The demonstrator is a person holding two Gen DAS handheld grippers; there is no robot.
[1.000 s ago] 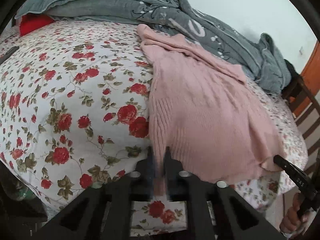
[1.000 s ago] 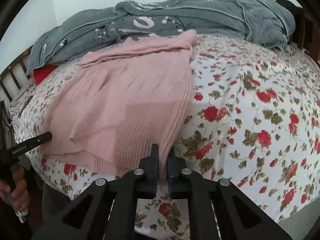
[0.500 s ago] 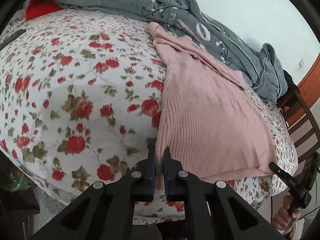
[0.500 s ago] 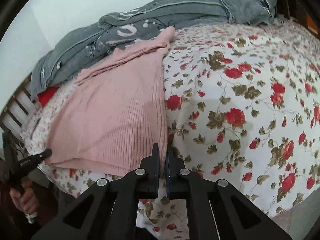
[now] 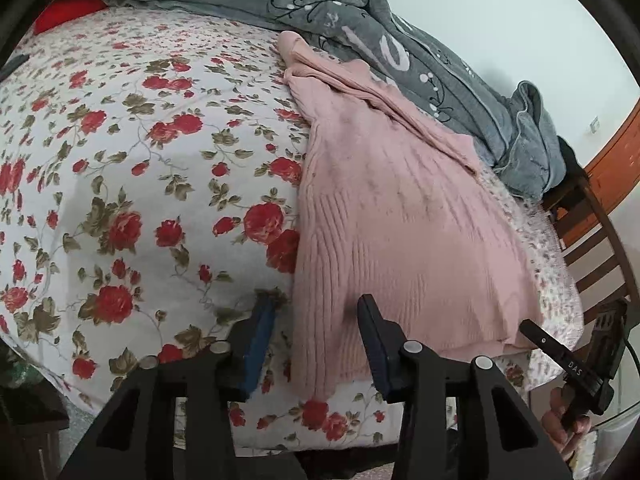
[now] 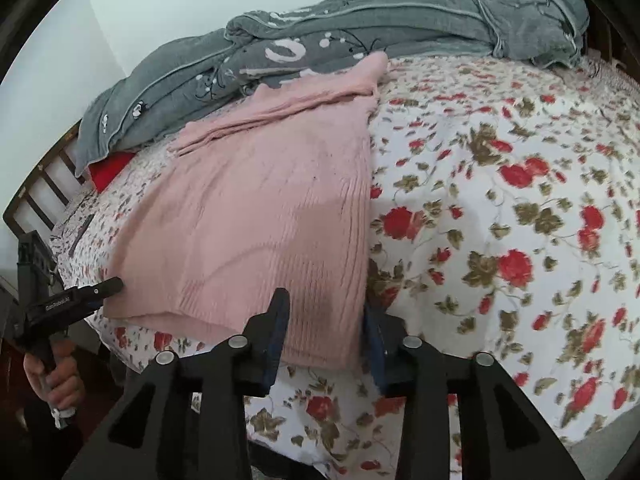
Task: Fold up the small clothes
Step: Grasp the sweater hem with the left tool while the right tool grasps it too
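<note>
A pink knit sweater (image 5: 400, 216) lies flat on the rose-print bedsheet (image 5: 132, 184), its hem at the bed's near edge and its sleeves bunched toward the far side. My left gripper (image 5: 316, 314) straddles the hem's left corner. Its jaws are opening, and the pads stand off the knit. In the right wrist view the sweater (image 6: 264, 216) shows again, and my right gripper (image 6: 325, 318) straddles the hem's right corner the same way, jaws opening and cloth loose between them. Each gripper also shows in the other's view, held by a hand: the right gripper (image 5: 560, 360) and the left gripper (image 6: 80, 298).
A grey quilt (image 5: 360, 28) is heaped along the far side of the bed, touching the sweater's top. A red pillow (image 5: 68, 10) lies at the far left corner. A wooden chair (image 5: 596, 240) stands at the right of the bed. The bed's edge drops off just below the hem.
Both grippers were shut on the hem corners. Now both pairs of jaws have parted and the hem rests on the bed at its near edge.
</note>
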